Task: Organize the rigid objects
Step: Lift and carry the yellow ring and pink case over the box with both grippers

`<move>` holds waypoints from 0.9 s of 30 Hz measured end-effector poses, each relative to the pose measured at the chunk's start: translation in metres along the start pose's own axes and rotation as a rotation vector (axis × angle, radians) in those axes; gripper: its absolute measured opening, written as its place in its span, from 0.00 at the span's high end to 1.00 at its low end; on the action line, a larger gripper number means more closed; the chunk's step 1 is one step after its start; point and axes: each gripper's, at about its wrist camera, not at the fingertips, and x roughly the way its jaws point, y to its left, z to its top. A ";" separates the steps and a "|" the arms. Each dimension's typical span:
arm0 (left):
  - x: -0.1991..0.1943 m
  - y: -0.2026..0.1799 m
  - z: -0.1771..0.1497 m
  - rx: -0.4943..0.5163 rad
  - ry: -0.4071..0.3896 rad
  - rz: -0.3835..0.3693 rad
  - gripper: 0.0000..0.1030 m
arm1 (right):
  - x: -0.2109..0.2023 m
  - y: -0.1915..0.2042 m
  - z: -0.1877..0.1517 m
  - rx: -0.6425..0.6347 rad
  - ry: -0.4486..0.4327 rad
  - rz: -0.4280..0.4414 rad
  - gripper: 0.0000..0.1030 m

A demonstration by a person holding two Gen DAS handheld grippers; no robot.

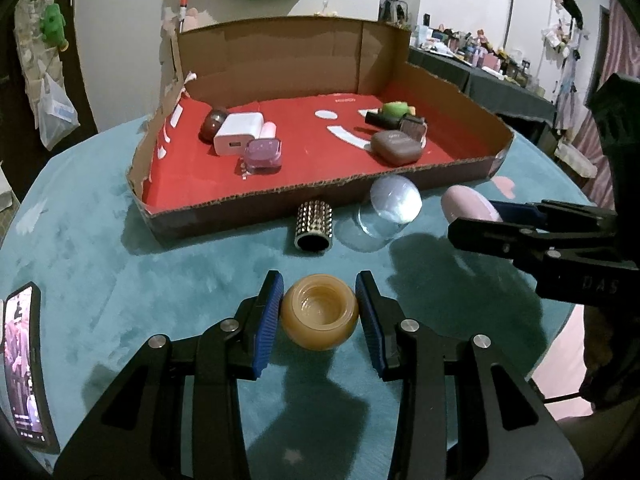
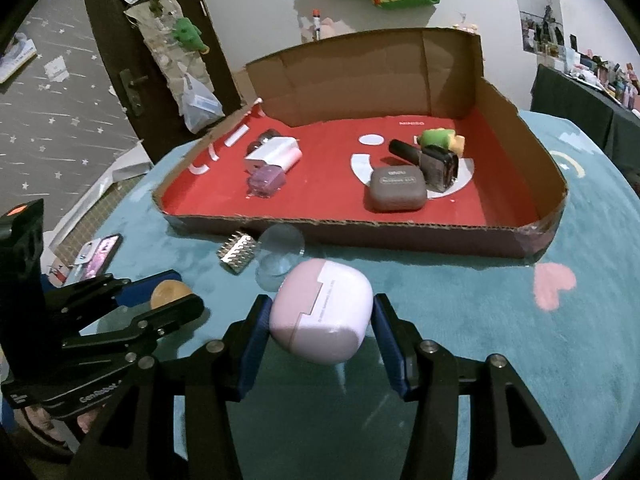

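Left wrist view is showing a big cardboard box point(image 1: 304, 60) sitting on the blue worktop point(image 1: 120, 280), holding a white charger point(image 1: 237, 133), a brown case point(image 1: 396, 147) and more small things. The left tool point(image 1: 320, 312) is hugging an orange jar point(image 1: 319, 317). The right tool point(image 2: 320, 332) is sitting spread around a pink case point(image 2: 320, 312), with a gap on one side. A clear ball point(image 1: 394, 204) is hard to make out.

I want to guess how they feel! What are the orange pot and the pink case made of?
The orange pot looks like smooth, slightly see-through plastic or resin: light glows through its rim. The pink case looks like hard glossy plastic: it shows soft reflections and a crisp lid seam. I can't be sure of either from looks alone.
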 end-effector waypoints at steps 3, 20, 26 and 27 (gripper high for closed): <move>-0.006 0.001 0.003 0.000 -0.016 -0.003 0.65 | -0.005 0.004 0.002 -0.004 -0.010 0.016 0.48; -0.019 0.003 0.023 0.005 -0.071 -0.002 0.65 | -0.015 0.006 0.014 0.010 -0.036 0.063 0.48; -0.019 0.005 0.032 0.008 -0.085 0.005 0.65 | -0.016 0.005 0.019 0.008 -0.042 0.065 0.48; -0.019 0.005 0.034 0.008 -0.087 0.005 0.65 | -0.016 0.005 0.020 0.007 -0.042 0.065 0.48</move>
